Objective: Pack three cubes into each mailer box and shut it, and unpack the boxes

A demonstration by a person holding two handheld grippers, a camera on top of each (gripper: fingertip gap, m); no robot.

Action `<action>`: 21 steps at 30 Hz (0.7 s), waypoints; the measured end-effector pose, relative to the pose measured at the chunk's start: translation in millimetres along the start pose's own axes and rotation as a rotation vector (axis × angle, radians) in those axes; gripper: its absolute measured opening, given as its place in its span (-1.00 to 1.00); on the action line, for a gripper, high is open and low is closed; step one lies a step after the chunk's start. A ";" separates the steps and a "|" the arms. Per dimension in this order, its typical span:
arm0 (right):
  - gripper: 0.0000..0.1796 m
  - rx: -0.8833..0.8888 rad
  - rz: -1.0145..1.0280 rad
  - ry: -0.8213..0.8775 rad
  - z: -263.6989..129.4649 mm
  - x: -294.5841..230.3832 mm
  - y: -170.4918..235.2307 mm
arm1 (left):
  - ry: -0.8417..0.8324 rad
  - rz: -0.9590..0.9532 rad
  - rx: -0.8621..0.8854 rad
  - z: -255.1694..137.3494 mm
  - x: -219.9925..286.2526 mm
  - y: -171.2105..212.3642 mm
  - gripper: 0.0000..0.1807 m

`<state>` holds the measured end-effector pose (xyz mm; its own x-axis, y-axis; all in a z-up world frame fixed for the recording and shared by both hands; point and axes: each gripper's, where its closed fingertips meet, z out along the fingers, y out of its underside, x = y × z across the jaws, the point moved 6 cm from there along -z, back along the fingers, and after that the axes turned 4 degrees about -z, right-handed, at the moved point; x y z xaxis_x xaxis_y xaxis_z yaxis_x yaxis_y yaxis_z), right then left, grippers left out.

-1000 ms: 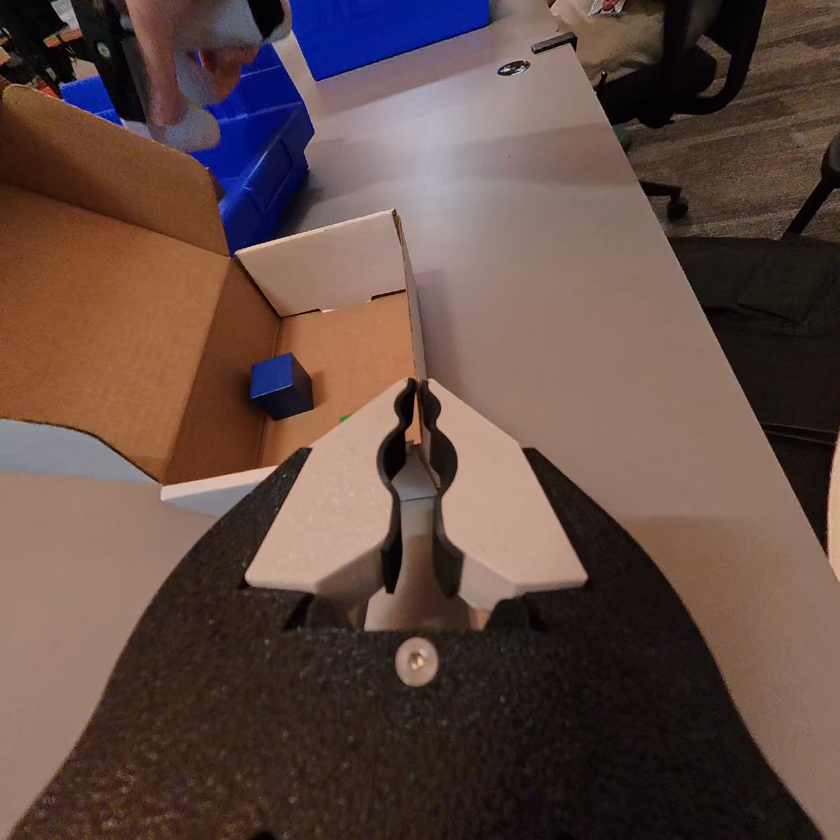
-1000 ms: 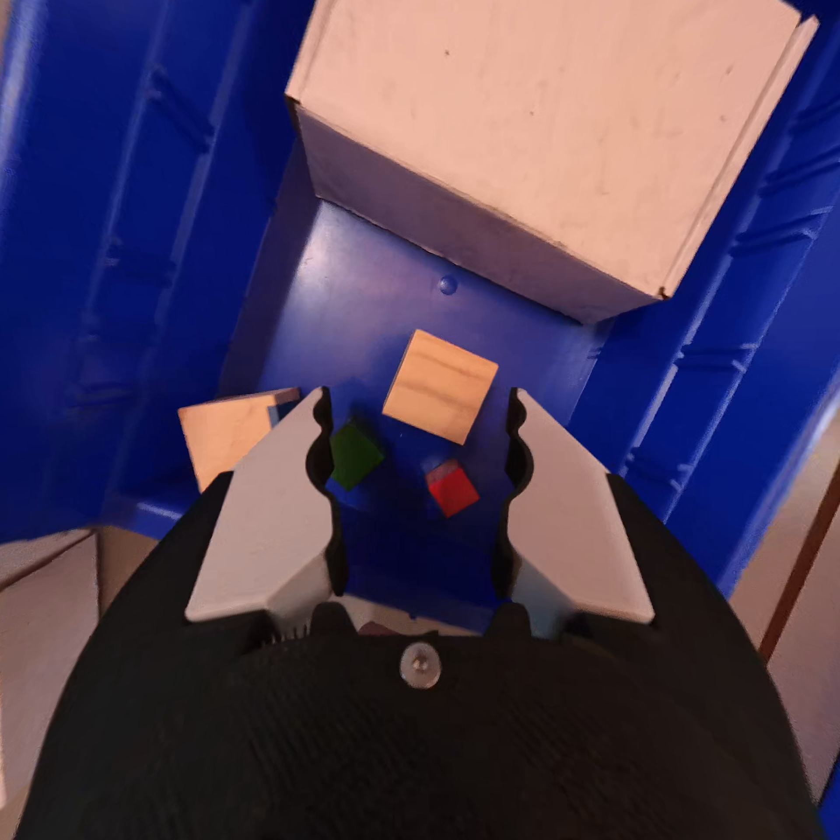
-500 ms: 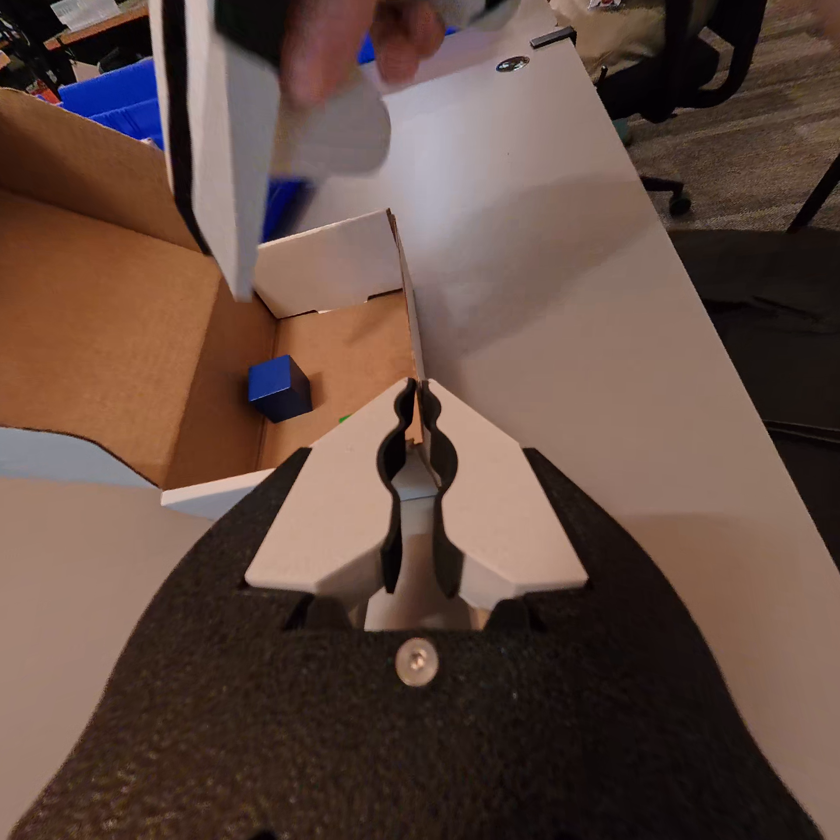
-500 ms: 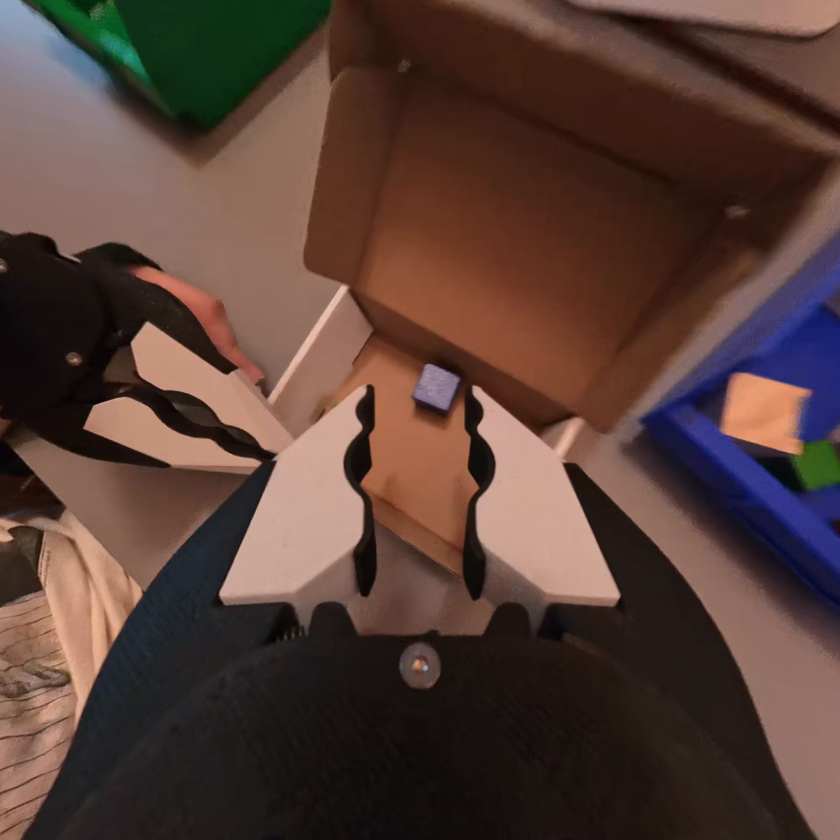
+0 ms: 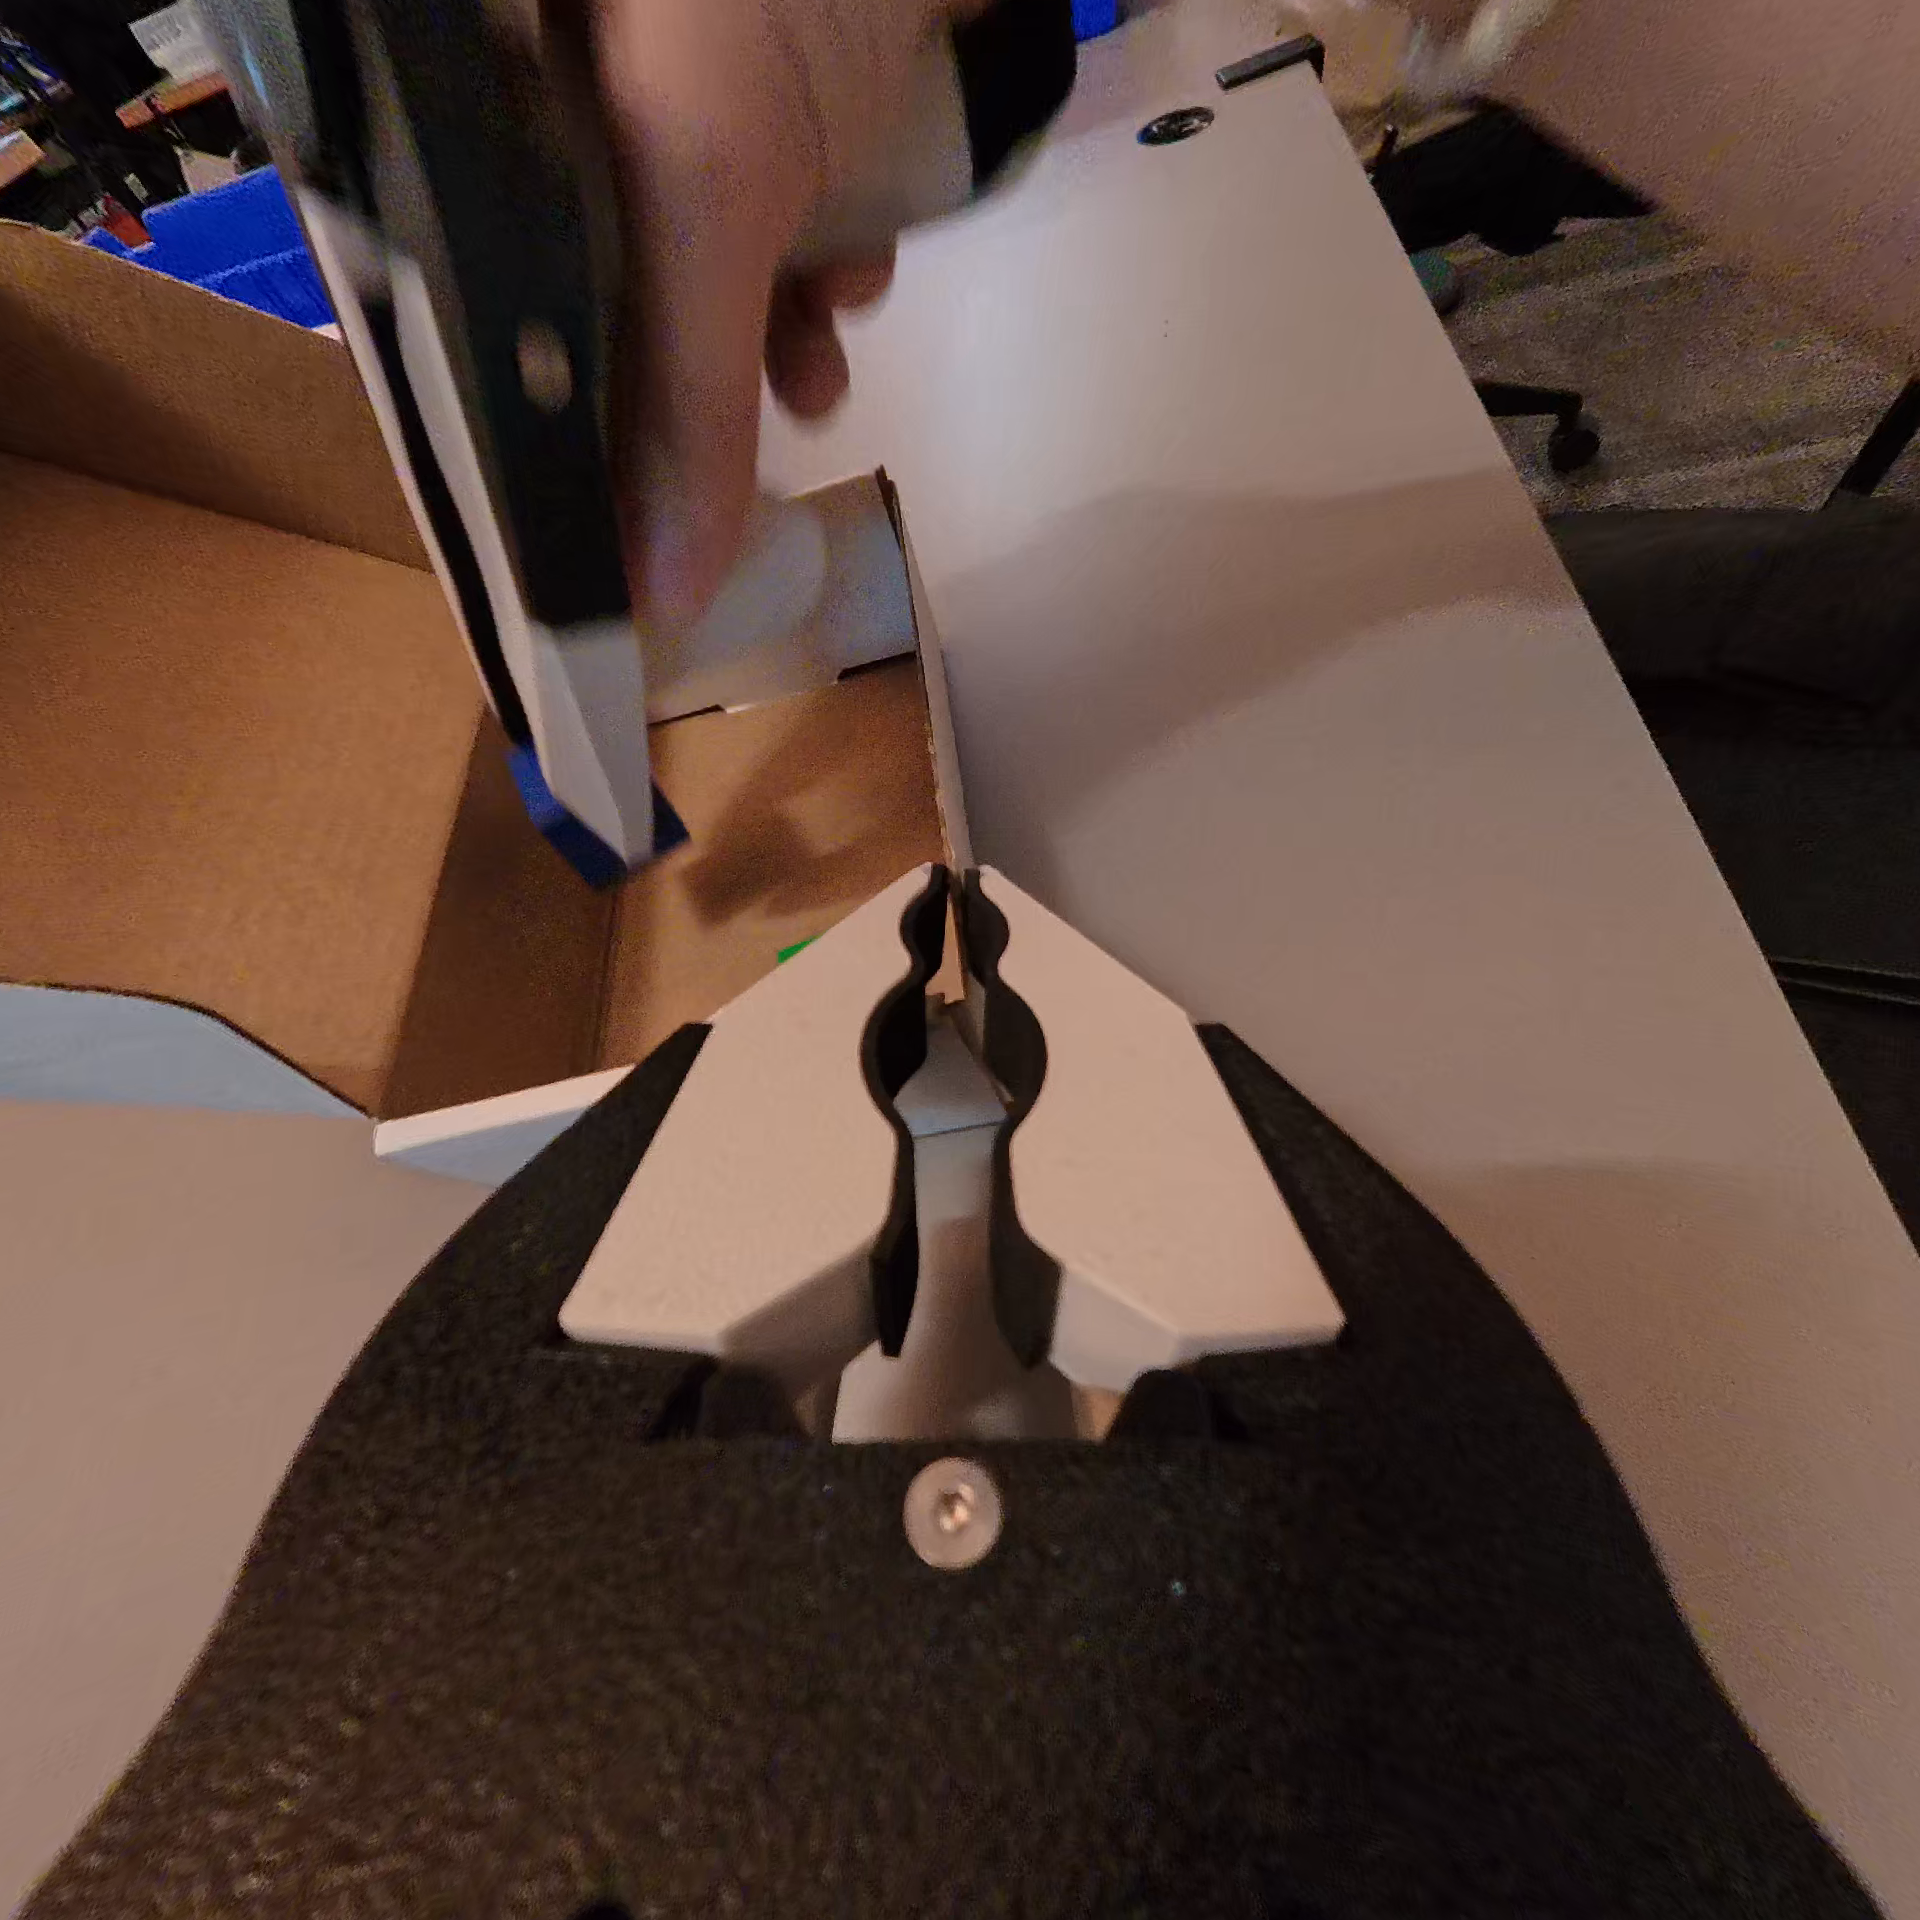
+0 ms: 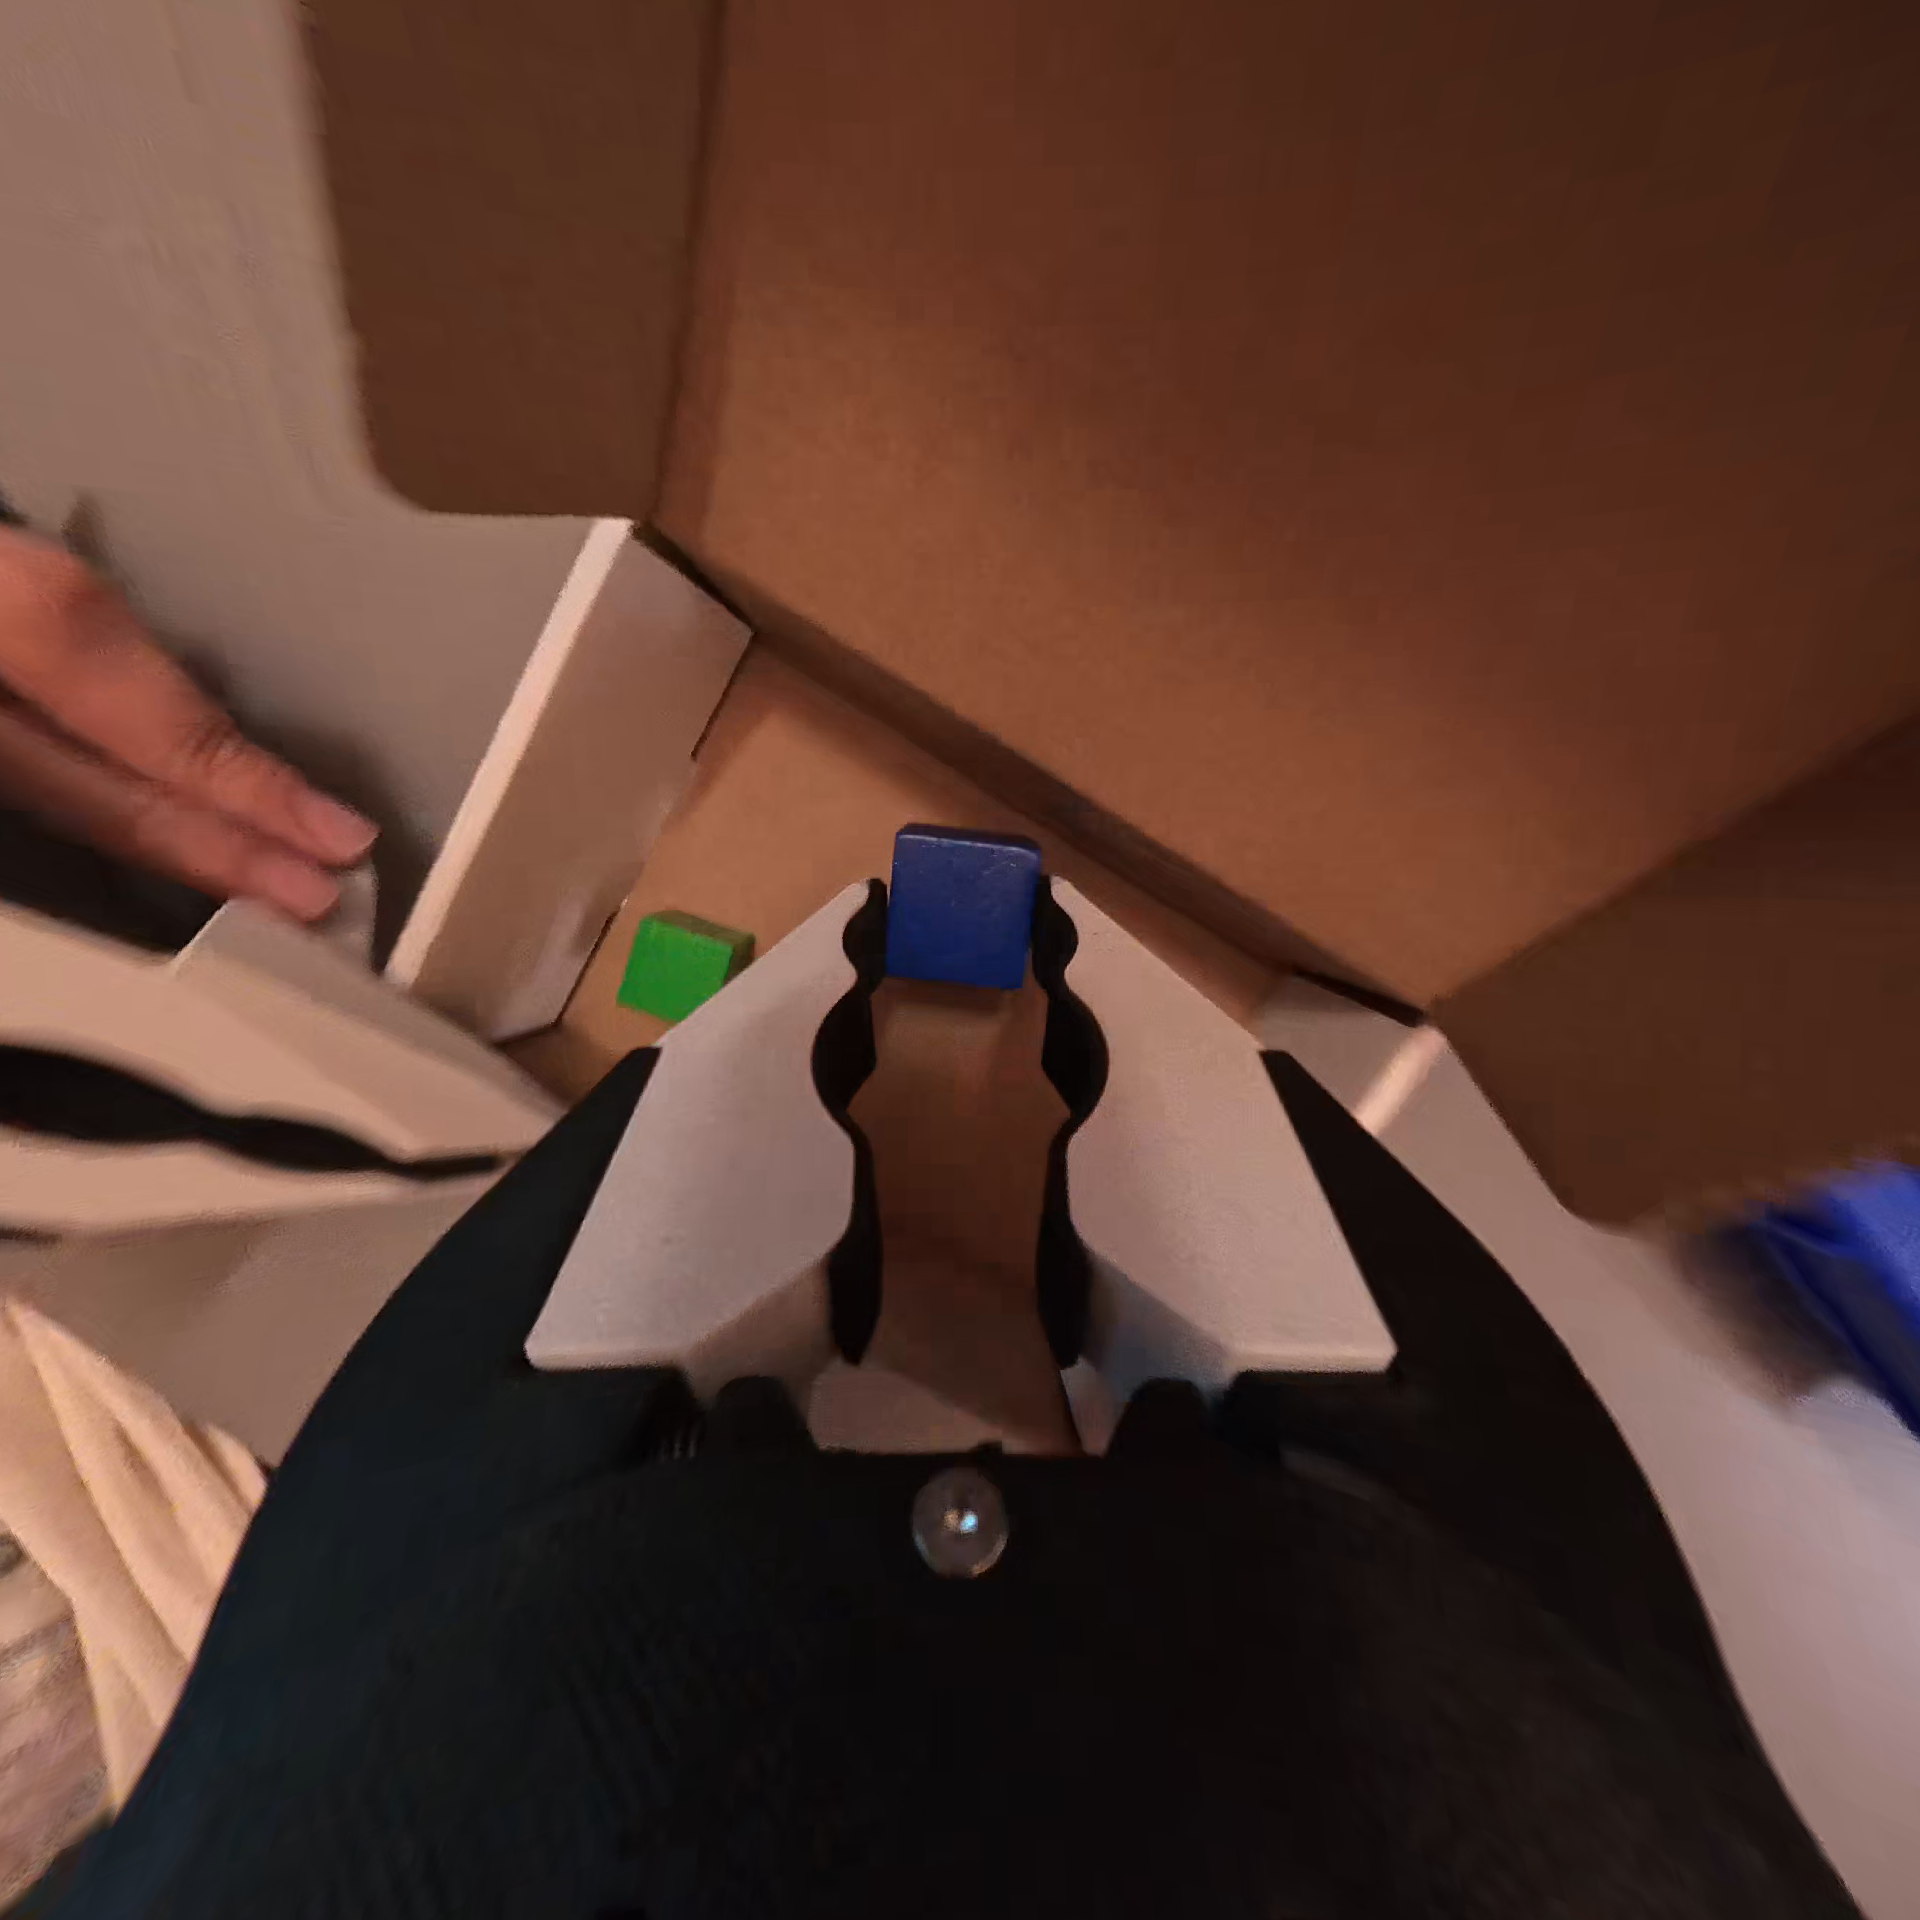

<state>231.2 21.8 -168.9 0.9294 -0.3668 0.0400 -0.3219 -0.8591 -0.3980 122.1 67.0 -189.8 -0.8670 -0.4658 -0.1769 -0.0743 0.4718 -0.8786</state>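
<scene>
Green cube: mostly hidden behind the left claw. Blue bin: blurred, cut off at right edge.

Matt brown corrugated cardboard mailer box (white outside), smooth painted blue cube.

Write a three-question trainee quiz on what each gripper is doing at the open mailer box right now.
1. True or false: the left gripper is shut on the mailer box side wall.
2. Which cube sits between the right gripper fingertips? A red, B blue, C green.
3. Fill in: the green cube lies on the box ____.

Key: 1 true. 2 B, the blue cube, with the pads against its sides. 3 floor, beside the white inner flap.
</scene>
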 end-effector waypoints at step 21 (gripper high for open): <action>-0.59 0.021 0.423 0.524 -42.2 255.5 86.6 | -0.004 0.009 -0.007 1.4 -1.0 0.8 -1.00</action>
<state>433.2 -161.4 -154.5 0.5119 -0.7996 0.3139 -0.6308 -0.5980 -0.4945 123.5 66.7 -190.9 -0.8655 -0.4647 -0.1868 -0.0698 0.4812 -0.8738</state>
